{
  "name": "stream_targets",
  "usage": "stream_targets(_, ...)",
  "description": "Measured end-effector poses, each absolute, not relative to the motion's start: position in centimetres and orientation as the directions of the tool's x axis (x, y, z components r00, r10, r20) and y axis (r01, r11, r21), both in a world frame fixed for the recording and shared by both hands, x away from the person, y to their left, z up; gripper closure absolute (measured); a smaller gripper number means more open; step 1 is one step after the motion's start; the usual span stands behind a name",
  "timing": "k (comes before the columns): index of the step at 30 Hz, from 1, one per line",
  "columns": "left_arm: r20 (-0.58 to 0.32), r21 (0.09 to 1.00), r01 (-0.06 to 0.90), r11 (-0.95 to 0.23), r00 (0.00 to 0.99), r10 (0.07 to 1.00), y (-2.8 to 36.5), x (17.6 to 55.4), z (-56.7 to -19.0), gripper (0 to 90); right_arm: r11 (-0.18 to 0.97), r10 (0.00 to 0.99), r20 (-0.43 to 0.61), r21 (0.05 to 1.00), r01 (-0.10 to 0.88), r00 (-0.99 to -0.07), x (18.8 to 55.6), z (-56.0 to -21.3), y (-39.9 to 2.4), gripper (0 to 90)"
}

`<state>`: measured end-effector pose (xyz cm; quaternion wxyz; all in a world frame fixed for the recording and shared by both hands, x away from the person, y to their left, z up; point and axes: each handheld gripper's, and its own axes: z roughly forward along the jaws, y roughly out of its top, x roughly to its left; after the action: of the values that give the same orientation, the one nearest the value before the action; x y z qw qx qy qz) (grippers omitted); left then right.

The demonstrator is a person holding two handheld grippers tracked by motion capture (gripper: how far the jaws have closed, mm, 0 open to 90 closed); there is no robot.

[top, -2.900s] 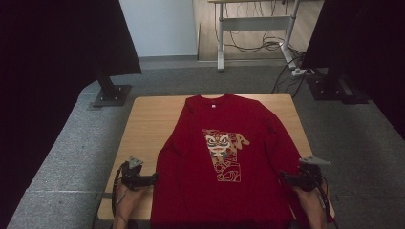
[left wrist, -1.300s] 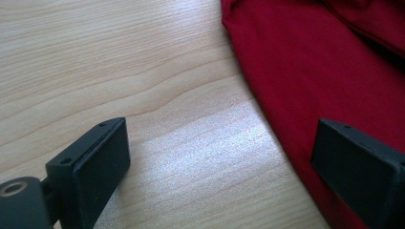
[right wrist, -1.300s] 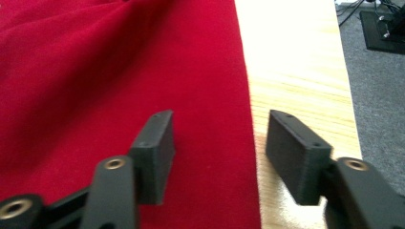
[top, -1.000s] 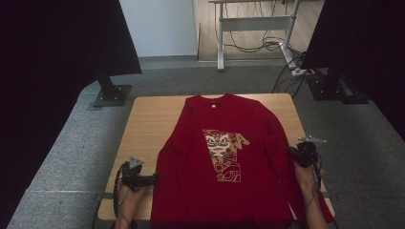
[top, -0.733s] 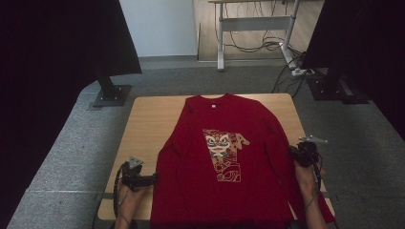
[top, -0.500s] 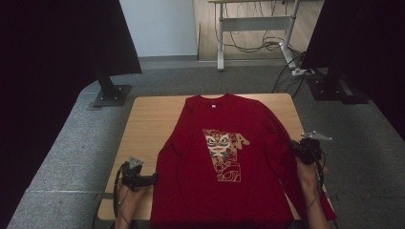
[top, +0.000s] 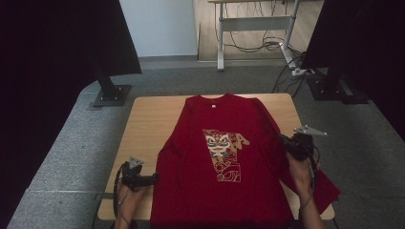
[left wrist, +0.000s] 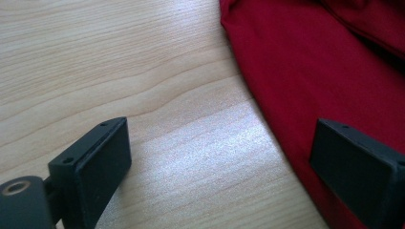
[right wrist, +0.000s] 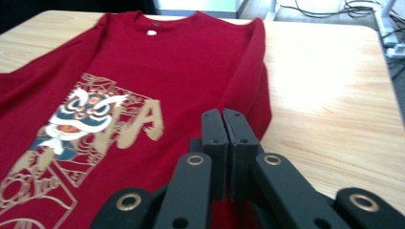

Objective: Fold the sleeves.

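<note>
A red long-sleeved shirt [top: 219, 157] with a lion-mask print lies face up on the wooden table [top: 148, 124], collar at the far end. My left gripper [top: 155, 180] rests at the shirt's near left edge. In the left gripper view [left wrist: 224, 143] its jaws stand open over bare wood [left wrist: 119, 62], with the right jaw over the red cloth [left wrist: 325, 62]. My right gripper [top: 282, 139] is raised over the table's right side. Its jaws are shut [right wrist: 223, 119] on the right sleeve [right wrist: 248, 81], which runs from the shoulder up to them. The sleeve's end [top: 325, 188] hangs over the table's right edge.
Black panels on floor stands [top: 112, 93] flank the table at far left and far right [top: 334, 88]. A metal-legged desk [top: 222, 47] with cables [top: 267, 45] on the floor stands behind. Grey carpet surrounds the table. Bare wood [right wrist: 325, 95] lies right of the sleeve.
My right gripper has moved from the near right corner forward along the sleeve and risen, with the sleeve coming up with it. The left gripper has stayed in place.
</note>
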<state>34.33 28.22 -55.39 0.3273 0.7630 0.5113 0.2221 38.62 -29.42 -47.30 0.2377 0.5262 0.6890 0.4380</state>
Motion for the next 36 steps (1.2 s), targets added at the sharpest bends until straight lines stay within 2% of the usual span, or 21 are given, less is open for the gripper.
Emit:
stream_targets(7,0.004,0.727,0.635,-0.263,0.378,0.926,28.2,34.3,-55.4,6.9,0.070,0.918,0.144,0.858,0.509,-0.368,38.6,-46.9,-28.1,88.0)
stream_targets(8,0.004,0.727,0.635,-0.263,0.378,0.926,28.2,34.3,-55.4,6.9,0.082,0.893,0.157,0.864,0.497,-0.422,38.6,-46.5,-26.1,88.0)
stream_targets(12,0.004,0.727,0.635,-0.263,0.378,0.926,28.2,34.3,-55.4,6.9,0.085,0.890,0.158,0.865,0.495,-0.428,38.6,-46.5,-25.9,88.0)
stream_targets(13,0.004,0.727,0.635,-0.263,0.379,0.926,28.2,34.3,-55.4,6.9,0.105,0.872,0.156,0.866,0.489,-0.464,38.7,-46.4,-24.4,88.0)
stream_targets(16,0.004,0.726,0.635,-0.263,0.379,0.925,28.2,34.3,-55.4,6.9,0.123,0.853,0.160,0.864,0.489,-0.497,39.0,-46.8,-22.6,88.0)
stream_targets(22,0.004,0.727,0.635,-0.263,0.379,0.925,28.2,34.3,-55.4,6.9,0.137,0.843,0.159,0.861,0.491,-0.514,39.2,-47.1,-21.6,88.0)
stream_targets(25,0.004,0.726,0.635,-0.263,0.379,0.925,28.2,34.3,-55.4,6.9,0.167,0.809,0.170,0.851,0.497,-0.563,39.7,-48.1,-18.7,88.0)
stream_targets(34,0.004,0.727,0.635,-0.263,0.379,0.925,28.2,34.3,-55.4,6.9,0.210,0.783,0.166,0.837,0.506,-0.599,40.3,-49.2,-16.2,87.9)
stream_targets(35,0.004,0.726,0.635,-0.264,0.380,0.925,28.2,34.3,-55.4,6.8,0.243,0.768,0.166,0.818,0.521,-0.618,40.7,-50.9,-15.0,87.9)
stream_targets(36,0.004,0.726,0.635,-0.264,0.380,0.925,28.2,34.3,-55.4,6.8,0.243,0.768,0.166,0.818,0.521,-0.618,40.7,-50.9,-15.0,87.9)
